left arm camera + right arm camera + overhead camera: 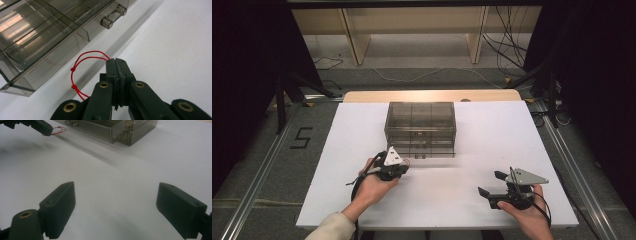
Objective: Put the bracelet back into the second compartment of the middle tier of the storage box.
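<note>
Left gripper (117, 61) jaws pinched on red string (77, 72) beside smoky plastic drawer box (420, 128); right gripper (492, 184) jaws spread wide, empty, over white bench (492, 135).

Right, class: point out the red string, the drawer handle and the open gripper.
red string (75, 72), left gripper view, on its upper knot
drawer handle (113, 17), left gripper view, mid-bar
right gripper (115, 205), right gripper view, midway between its spread tips
</note>
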